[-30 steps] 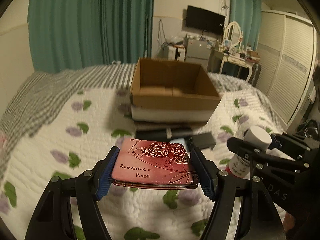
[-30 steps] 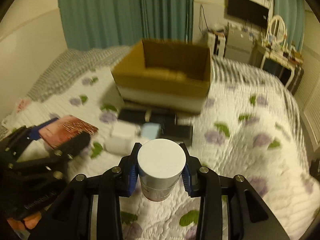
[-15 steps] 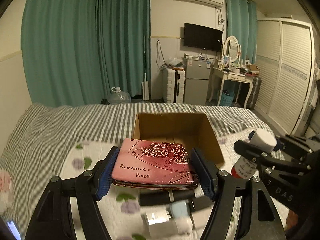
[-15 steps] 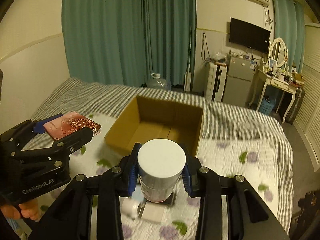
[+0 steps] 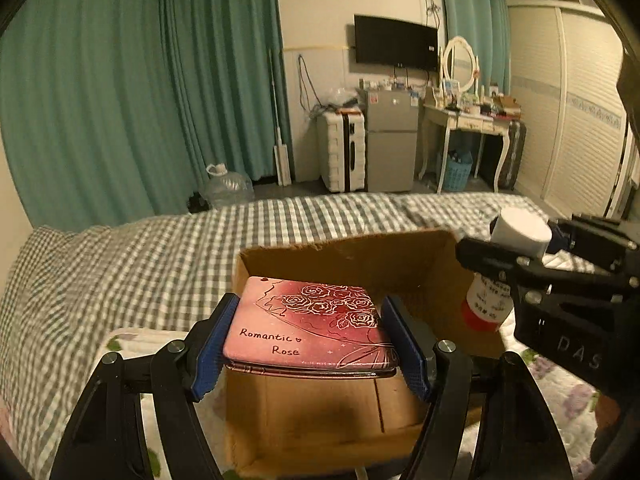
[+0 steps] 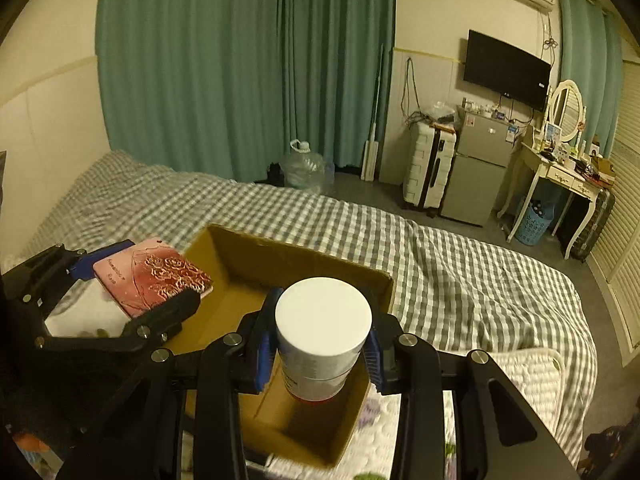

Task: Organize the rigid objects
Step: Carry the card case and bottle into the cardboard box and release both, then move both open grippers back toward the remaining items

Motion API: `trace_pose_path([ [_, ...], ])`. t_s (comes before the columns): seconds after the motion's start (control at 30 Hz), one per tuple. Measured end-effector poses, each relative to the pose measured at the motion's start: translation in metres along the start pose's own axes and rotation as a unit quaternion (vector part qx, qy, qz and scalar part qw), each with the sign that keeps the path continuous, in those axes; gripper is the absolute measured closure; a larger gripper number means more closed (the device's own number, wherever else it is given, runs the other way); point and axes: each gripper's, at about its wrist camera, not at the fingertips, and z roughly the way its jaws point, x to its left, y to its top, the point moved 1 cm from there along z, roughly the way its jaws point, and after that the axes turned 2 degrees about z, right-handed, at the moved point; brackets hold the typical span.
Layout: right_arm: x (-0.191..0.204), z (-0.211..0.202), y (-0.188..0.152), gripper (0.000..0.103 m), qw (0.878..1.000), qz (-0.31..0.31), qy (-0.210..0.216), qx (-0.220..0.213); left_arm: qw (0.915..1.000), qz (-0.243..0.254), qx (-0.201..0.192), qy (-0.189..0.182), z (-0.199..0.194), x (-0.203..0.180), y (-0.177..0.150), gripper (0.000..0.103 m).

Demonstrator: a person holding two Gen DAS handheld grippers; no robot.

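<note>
**Both loads now hanging over the box**

Since the earlier frames both grippers have been carrying forward across the bed: the cardboard box was well ahead of them then, and now it is sitting directly under both. The small items that were lying on the quilt in front of the box have dropped out of sight.

Left wrist view: the left gripper (image 5: pixel 310 338) is clamping the pink case (image 5: pixel 308 326) by its two side edges, blue pads (image 5: pixel 212 344) pressing flat on both sides. The case is hanging level above the near wall of the cardboard box (image 5: pixel 320 412). Judging by looks it is a flat, stiff, glossy shell, light; edge grip is looking right, but a smooth shell could be slipping if tilted, so I'd be keeping it level. To the right, the right gripper (image 5: pixel 516 252) is holding the white-capped bottle (image 5: pixel 500 276) upright near the box's right wall.

Right wrist view: the right gripper (image 6: pixel 320 346) is squeezing the bottle (image 6: pixel 320 344) around its upper body just under the cap, jaws fully closed in on it. The bottle is hanging over the box (image 6: pixel 296 256) interior, base not touching the floor. Rigid plastic by appearance, weight unknown; the round wall is giving thin contact, so it could be rotating in the pads. The left gripper (image 6: pixel 132 284) with the case (image 6: pixel 154 276) is sitting over the box's left wall.

Both items not yet released.
</note>
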Motion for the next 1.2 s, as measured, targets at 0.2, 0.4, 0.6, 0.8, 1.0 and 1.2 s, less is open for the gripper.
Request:
trace_pose_path([
  [0.2, -0.009, 0.049, -0.001, 0.067, 1.000, -0.011, -0.001, 0.029, 0.9997, 0.008, 0.025, 0.001, 0.038, -0.003, -0.010, 0.030],
  [0.4, -0.009, 0.087, -0.011, 0.067, 0.998, -0.025, -0.003, 0.060, 0.9985, 0.015, 0.053, -0.006, 0.061, -0.007, -0.022, 0.030],
  [0.6, -0.010, 0.094, -0.015, 0.066, 0.998, -0.014, -0.004, 0.058, 0.9992, 0.027, 0.028, 0.009, 0.051, -0.009, -0.021, 0.027],
  [0.8, -0.023, 0.050, 0.005, 0.020, 0.999, 0.022, -0.029, -0.002, 0.9995, 0.006, 0.028, 0.012, 0.022, -0.004, -0.014, 0.027],
  [1.0, -0.023, -0.023, 0.019, 0.014, 0.998, 0.025, -0.044, -0.038, 0.9996, 0.007, -0.015, 0.022, -0.054, 0.001, 0.004, 0.027],
  [1.2, -0.007, -0.122, 0.020, 0.007, 0.996, 0.015, -0.052, -0.077, 0.9984, 0.004, -0.050, 0.026, -0.139, 0.004, 0.008, 0.026],
])
